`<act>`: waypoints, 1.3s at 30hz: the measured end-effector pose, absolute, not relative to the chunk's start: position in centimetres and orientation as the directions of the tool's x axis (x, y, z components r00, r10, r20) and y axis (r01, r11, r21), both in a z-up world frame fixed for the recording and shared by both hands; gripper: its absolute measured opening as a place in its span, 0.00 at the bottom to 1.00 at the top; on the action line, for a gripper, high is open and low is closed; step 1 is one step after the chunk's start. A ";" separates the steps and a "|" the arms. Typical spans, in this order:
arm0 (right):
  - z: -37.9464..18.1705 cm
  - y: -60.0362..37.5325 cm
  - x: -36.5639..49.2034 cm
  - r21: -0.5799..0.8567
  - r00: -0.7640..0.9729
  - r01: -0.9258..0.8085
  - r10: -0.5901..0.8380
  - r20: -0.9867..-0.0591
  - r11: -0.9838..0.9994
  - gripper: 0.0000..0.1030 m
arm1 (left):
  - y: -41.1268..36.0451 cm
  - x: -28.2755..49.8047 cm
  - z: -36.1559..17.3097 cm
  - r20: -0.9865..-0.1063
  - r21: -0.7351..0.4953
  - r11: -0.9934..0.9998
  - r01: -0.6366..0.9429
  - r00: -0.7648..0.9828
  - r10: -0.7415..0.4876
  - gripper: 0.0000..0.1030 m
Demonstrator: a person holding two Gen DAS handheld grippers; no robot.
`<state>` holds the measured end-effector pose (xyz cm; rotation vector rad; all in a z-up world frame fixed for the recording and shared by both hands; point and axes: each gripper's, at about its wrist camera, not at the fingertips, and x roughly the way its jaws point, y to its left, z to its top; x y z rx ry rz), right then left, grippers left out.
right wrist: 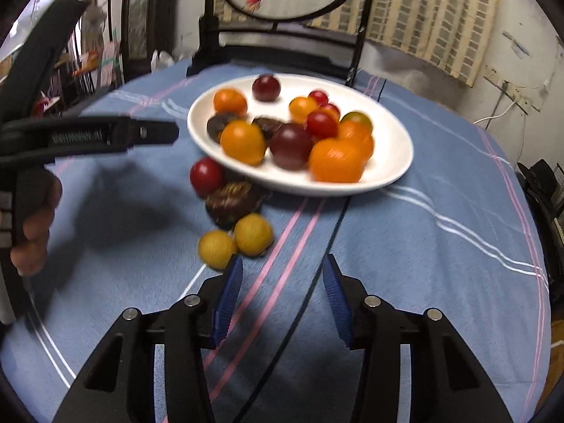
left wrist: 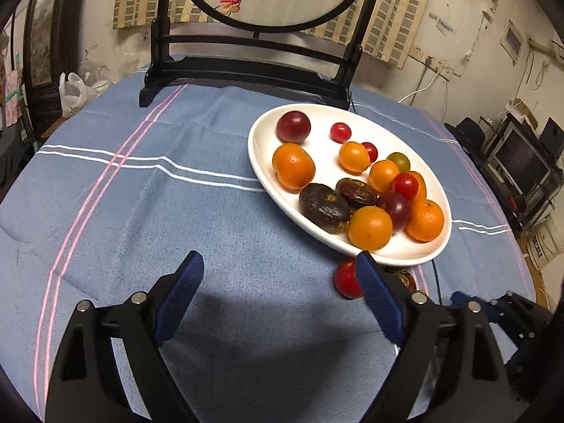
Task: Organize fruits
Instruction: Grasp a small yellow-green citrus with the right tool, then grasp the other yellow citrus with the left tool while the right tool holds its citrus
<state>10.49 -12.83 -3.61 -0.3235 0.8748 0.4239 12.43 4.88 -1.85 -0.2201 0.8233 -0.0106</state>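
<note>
A white oval plate holds several oranges, red cherry tomatoes, dark plums and brown passion fruits. Loose on the blue cloth in front of it lie a red tomato, a brown passion fruit and two yellow fruits. My left gripper is open and empty, its right finger beside the loose tomato. My right gripper is open and empty, its left finger just right of the nearer yellow fruit. The left gripper also shows from the side in the right wrist view.
A round table with a blue striped cloth. A dark wooden stand with an oval painted screen stands behind the plate. A thin black cable runs across the cloth. A white plastic bag sits at the far left.
</note>
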 end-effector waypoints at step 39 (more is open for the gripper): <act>-3.0 -18.1 12.3 0.076 0.566 -0.339 0.267 -0.780 0.938 0.28 | -3.1 10.2 -3.5 -0.777 -0.135 0.971 0.199 0.586 -0.229 0.75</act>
